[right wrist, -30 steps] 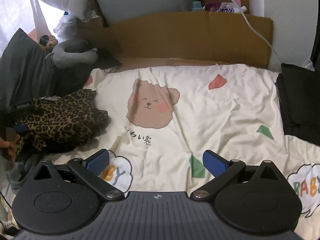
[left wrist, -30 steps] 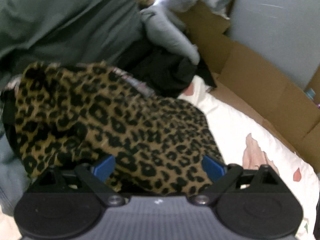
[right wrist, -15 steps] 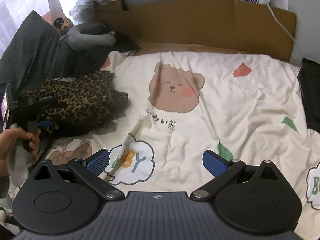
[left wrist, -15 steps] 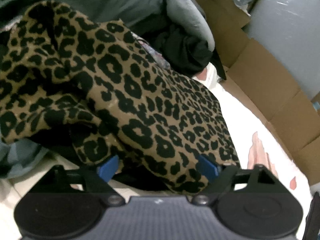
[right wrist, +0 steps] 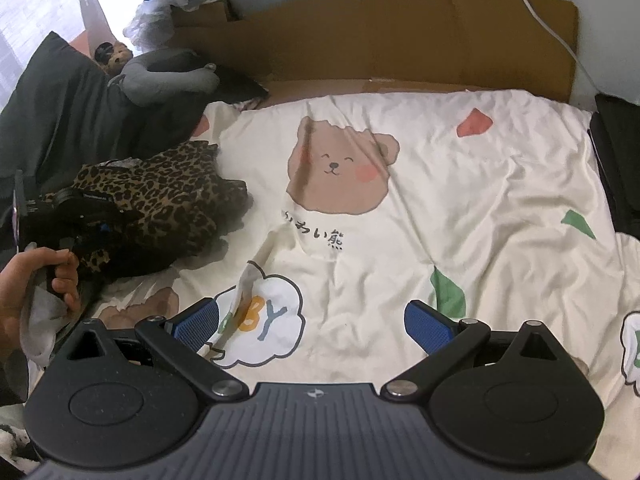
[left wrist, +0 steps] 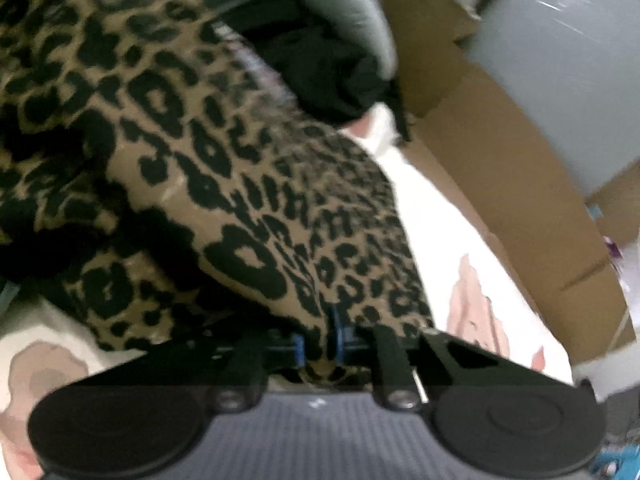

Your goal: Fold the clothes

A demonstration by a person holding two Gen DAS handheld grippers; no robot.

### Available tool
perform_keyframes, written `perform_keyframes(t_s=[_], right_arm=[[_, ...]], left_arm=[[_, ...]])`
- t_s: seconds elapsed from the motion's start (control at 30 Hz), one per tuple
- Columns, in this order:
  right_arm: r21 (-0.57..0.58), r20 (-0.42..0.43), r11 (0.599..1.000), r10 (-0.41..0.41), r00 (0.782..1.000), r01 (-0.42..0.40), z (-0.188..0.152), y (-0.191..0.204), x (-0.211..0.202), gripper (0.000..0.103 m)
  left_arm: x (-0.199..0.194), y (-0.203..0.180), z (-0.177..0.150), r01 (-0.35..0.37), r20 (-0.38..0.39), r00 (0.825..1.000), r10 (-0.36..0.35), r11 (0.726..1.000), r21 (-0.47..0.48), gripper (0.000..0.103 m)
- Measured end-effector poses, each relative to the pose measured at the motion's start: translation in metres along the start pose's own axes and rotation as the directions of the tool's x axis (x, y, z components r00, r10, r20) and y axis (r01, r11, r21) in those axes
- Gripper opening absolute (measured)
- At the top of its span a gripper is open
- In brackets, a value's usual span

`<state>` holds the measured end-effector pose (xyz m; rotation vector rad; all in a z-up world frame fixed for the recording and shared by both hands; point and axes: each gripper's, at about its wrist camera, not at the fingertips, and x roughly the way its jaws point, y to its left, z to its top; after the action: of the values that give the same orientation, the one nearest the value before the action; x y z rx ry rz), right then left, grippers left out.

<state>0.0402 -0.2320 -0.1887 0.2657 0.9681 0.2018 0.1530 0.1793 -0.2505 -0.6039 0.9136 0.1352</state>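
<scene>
A cream bedsheet (right wrist: pixel 460 208) printed with a brown bear covers most of the bed, and brown cardboard (right wrist: pixel 400 36) stands along its far edge. At the sheet's left side, against a dark grey pillow (right wrist: pixel 60 120), lies the crumpled leopard-print garment (right wrist: pixel 168 196) — the piece of clothing to be folded. It has not left that spot since a second ago.

What has changed is the left gripper (left wrist: pixel 318 346). A second ago its blue pads stood wide apart at either side of the leopard cloth; half a second ago they were still wide, with the gripper lower and nearer the fabric. Now the jaws are closing, the pads drawn almost together with a fold of the leopard-print garment (left wrist: pixel 248 208) pinched between them. The left wrist view is blurred, so how firmly the cloth is caught is hard to judge, though the fabric seems to bunch up right at the pads. In the right wrist view a hand (right wrist: pixel 28 280) holds this gripper's handle at the near edge of the garment, together with what may be a scrap of pale cloth.

The right gripper (right wrist: pixel 314 326) hangs over the sheet with its jaws wide apart and nothing between them — as before. Its view has shifted leftward, so the garment sits nearer than it did.
</scene>
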Motion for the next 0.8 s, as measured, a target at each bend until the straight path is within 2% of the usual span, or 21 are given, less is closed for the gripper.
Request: perform_keyframes(t_s=[0.27, 0.47, 0.6, 0.8], right_arm=[[0.043, -0.007, 0.999, -0.001, 1.000, 0.002, -0.005, -0.013, -0.009, 0.101], [0.114, -0.008, 0.993, 0.010, 1.000, -0.009, -0.003, -0.026, -0.016, 0.101], [0.154, 0.008, 0.987, 0.039, 0.999, -0.040, 0.000, -0.032, -0.018, 0.101], [0.193, -0.010, 0.979, 0.064, 0.998, -0.060, -0.003, -0.042, -0.015, 0.101]], left_arm=[[-0.002, -0.038, -0.021, 0.092, -0.061, 0.994, -0.085, 0.989, 0.115, 0.007], [-0.003, -0.078, -0.043, 0.192, -0.151, 0.975, -0.163, 0.960, 0.205, 0.006], [-0.005, -0.105, -0.060, 0.268, -0.214, 0.953, -0.215, 0.927, 0.263, 0.005], [-0.002, -0.142, -0.086, 0.381, -0.341, 0.899, -0.273, 0.872, 0.306, 0.005]])
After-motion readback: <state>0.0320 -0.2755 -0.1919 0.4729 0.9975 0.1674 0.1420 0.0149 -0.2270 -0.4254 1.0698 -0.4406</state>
